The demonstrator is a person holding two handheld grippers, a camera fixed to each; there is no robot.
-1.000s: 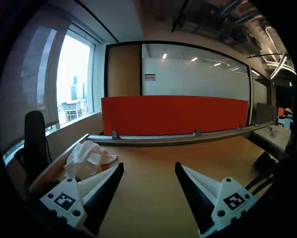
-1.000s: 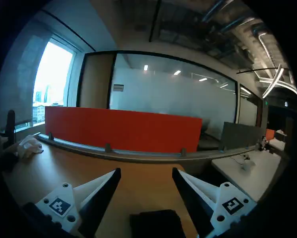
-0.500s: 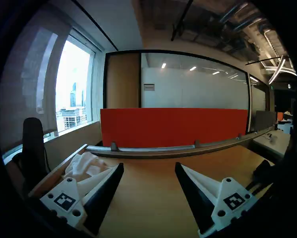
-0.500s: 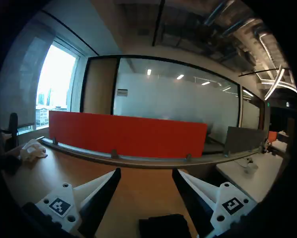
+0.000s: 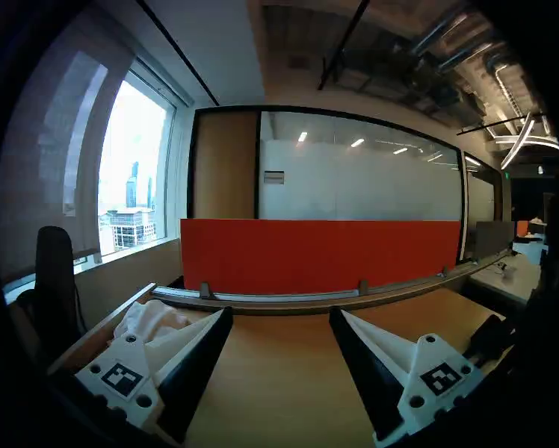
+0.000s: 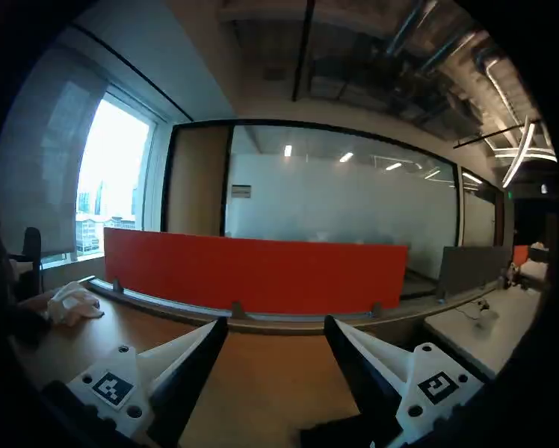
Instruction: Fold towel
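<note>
A crumpled white towel (image 5: pixel 151 319) lies on the wooden desk (image 5: pixel 279 373) at its far left corner, partly behind my left gripper's left finger. In the right gripper view the same towel (image 6: pixel 72 305) sits small at the far left of the desk (image 6: pixel 264 381). My left gripper (image 5: pixel 279 317) hangs open above the desk, right of the towel, nothing between its fingers. My right gripper (image 6: pixel 274 322) is open too, over bare desk, well to the right of the towel.
A red divider panel (image 5: pixel 317 255) on a metal rail runs along the desk's far edge. A black chair back (image 5: pixel 55 284) stands at the left by the window. A dark object (image 6: pixel 339 437) lies at the near edge under my right gripper. White desks (image 6: pixel 474 336) lie right.
Both views have tilted upward, so the desk and towel sit lower in the frames. The towel is now more hidden behind my left gripper's finger. Both grippers stay open.
</note>
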